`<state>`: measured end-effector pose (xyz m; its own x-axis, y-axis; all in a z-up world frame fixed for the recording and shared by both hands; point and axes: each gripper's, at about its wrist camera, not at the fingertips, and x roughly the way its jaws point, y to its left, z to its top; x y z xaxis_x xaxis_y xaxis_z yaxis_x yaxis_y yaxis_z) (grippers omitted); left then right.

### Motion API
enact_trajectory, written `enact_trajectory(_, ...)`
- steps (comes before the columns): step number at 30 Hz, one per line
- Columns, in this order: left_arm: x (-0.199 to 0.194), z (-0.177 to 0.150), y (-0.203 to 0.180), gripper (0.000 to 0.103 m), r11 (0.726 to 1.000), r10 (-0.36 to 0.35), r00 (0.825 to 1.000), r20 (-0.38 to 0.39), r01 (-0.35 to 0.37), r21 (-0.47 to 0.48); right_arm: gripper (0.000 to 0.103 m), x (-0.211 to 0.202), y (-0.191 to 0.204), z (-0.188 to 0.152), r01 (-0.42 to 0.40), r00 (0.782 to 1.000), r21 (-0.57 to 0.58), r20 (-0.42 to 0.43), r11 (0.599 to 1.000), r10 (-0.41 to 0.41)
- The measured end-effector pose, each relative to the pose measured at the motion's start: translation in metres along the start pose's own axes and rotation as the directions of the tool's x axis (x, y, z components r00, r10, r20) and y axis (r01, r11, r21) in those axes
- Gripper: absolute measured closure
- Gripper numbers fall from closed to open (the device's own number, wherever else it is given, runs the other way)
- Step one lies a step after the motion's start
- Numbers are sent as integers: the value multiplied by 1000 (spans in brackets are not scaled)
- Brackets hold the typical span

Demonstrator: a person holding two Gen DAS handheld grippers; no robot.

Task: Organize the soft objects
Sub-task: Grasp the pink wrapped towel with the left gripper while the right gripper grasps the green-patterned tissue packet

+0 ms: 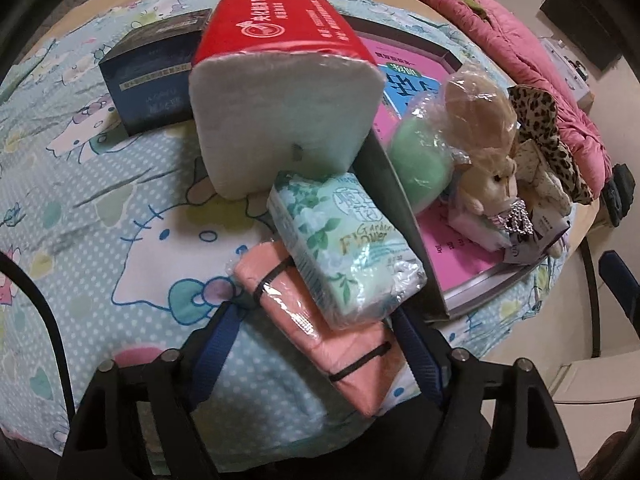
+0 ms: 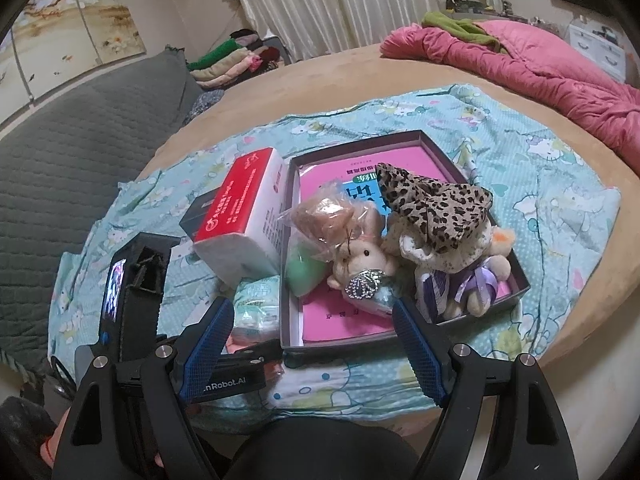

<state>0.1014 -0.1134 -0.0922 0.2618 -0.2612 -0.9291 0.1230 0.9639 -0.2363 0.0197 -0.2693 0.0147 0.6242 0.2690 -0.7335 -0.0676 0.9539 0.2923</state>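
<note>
Pink packet (image 1: 320, 332): on the bed's cartoon sheet (image 1: 120, 200), between the left gripper (image 1: 316, 344) fingers, which look released around it.
Green tissue pack (image 1: 344, 248): lying on the packet.
Right gripper (image 2: 316, 344): fingers released, above the box (image 2: 520, 280) edge.

Pink packet (image 1: 320, 344) lower end hidden behind left gripper (image 1: 316, 344); green ball (image 2: 306, 274) mostly behind bagged plush (image 2: 360, 258); box print unreadable.
</note>
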Motion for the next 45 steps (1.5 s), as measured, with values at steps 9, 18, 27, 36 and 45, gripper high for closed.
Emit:
enact_trajectory(9,-3,0,15,54,1000,-24,1000,-1,24,17,20,7,6,1,1,1000,-20,-18,1000,-1)
enact_trajectory(18,-13,-6,41,65,995,-103,994,-20,103,10,20,17,24,2,-9,999,-64,-43,998,6)
enact_trajectory(27,-25,-19,68,69,993,-115,992,-47,115,-2,20,41,52,2,-59,993,-57,-105,997,53)
enact_trajectory(36,-40,-24,102,71,998,-48,999,-23,47,-29,20,73,89,-3,-83,981,-72,-178,994,69)
enact_trajectory(45,-52,-28,127,72,999,-19,1000,2,19,-45,20,108,104,-4,-32,973,-83,-230,996,12)
